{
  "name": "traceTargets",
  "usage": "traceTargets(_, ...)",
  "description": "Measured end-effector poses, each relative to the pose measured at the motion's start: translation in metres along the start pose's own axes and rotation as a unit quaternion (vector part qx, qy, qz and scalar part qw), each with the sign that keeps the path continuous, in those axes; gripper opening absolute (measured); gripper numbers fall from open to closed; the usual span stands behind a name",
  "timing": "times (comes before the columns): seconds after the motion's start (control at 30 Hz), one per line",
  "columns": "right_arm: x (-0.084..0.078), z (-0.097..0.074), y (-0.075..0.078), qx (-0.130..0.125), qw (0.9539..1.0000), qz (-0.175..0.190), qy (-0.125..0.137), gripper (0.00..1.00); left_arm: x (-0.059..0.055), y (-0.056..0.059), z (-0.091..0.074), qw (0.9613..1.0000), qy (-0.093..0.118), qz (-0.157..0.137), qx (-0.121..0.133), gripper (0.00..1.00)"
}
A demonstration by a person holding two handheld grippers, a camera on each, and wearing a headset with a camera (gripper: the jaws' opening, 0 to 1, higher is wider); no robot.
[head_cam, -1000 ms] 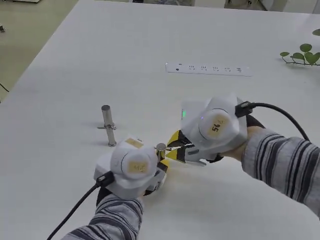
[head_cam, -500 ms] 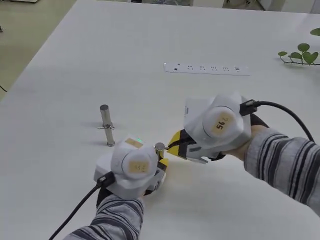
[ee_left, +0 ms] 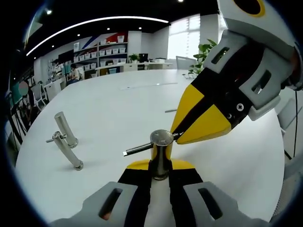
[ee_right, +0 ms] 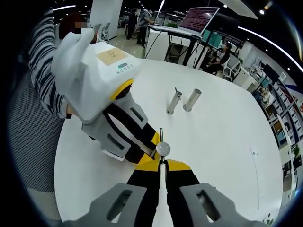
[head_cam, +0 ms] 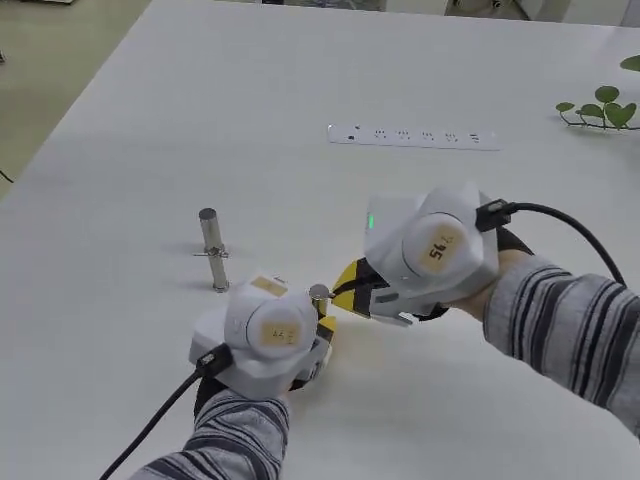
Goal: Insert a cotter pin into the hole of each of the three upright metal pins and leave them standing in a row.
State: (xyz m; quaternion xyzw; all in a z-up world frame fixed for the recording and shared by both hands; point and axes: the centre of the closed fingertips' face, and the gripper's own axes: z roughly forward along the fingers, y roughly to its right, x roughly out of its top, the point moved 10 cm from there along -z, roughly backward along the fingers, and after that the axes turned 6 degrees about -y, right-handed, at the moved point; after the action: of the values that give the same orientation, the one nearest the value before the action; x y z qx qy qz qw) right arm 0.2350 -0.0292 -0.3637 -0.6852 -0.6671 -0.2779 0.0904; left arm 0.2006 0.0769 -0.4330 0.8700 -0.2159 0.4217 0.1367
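1. Left gripper [ee_left: 160, 172]: found clamped low on the shaft of the metal pin [ee_left: 161, 147], held upright.
2. Right gripper [ee_left: 178, 136]: found pinched shut on a cotter pin [ee_left: 138, 150] just right of the metal pin's head. Saw the free end poking out of the hole on the other side.
3. Noted second pin [ee_left: 65, 151], carrying its own cotter pin, and third pin [ee_left: 66, 130], bare, both standing well left of the metal pin.
4. Judged the metal pin stiff, smooth and prone to tipping; best gripped low on the shaft.
5. Judged the cotter pin light, thin and easily bent; best gripped near its back end and pushed straight.
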Motion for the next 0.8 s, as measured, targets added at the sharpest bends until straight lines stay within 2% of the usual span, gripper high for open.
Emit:
traceTargets(0.27, 0.0002, 0.0018, -0.0001, 0.001, 1.0, 0.0, 0.0, 0.0, -0.0003, 0.0004, -0.0004, 1.0, -0.002, -0.007, 0.002, 0.1)
traceTargets(0.43, 0.0008, 0.0021, -0.0006, 0.006, 0.9999, 0.012, 0.006, 0.0, -0.0002, 0.0005, -0.0005, 0.9999, -0.002, -0.009, 0.005, 0.11)
traceTargets(0.5, 0.0013, 0.002, -0.0009, 0.008, 0.9997, 0.019, 0.011, 0.03, -0.0002, -0.0002, -0.0011, 0.9999, -0.004, -0.009, 0.004, 0.11)
traceTargets(0.8, 0.0035, 0.0099, 0.0037, 0.022, 0.9968, 0.072, 0.024, 0.11, -0.0014, -0.0046, -0.01, 0.9999, -0.006, 0.01, -0.003, 0.28)
